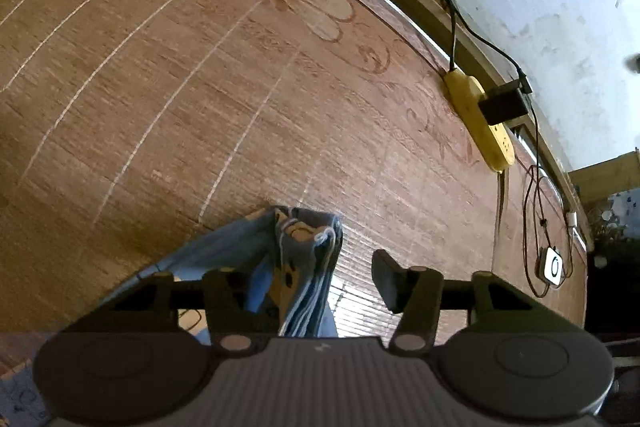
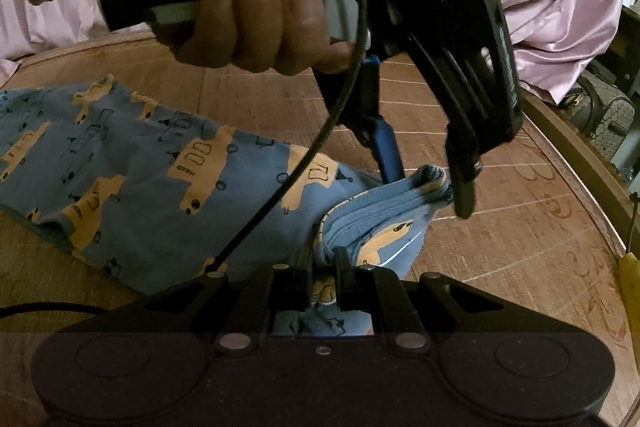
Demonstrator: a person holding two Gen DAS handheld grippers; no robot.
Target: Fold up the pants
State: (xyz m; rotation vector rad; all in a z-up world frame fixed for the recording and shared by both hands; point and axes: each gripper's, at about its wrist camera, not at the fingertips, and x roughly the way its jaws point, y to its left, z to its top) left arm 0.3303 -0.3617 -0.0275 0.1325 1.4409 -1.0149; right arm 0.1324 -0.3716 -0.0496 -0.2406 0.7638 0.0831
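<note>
Closest to the right wrist lens, the right gripper (image 2: 324,277) is clamped on a bunched edge of the pants (image 2: 132,179), its two jaws nearly together with blue cloth pinched between them. Beyond it the garment, blue with orange bus prints, lies spread toward the left over the woven mat (image 2: 500,239). Just past the pinched edge, the left gripper (image 2: 426,183) comes down from above, held in a hand (image 2: 264,11); its jaws stand apart on either side of a rolled corner of the cloth. In the left wrist view that same corner sits by one finger while the other finger (image 1: 386,277) stands clear of it, so the grip looks released, though the lower pad is partly hidden.

My reading is that a fold is being set up at this end: one edge is secured and the second grasp is not yet made. Next the left jaws need to close squarely on all layers of the corner before any lift. Farther off, a yellow power strip (image 1: 480,123) lies along the mat's edge.
</note>
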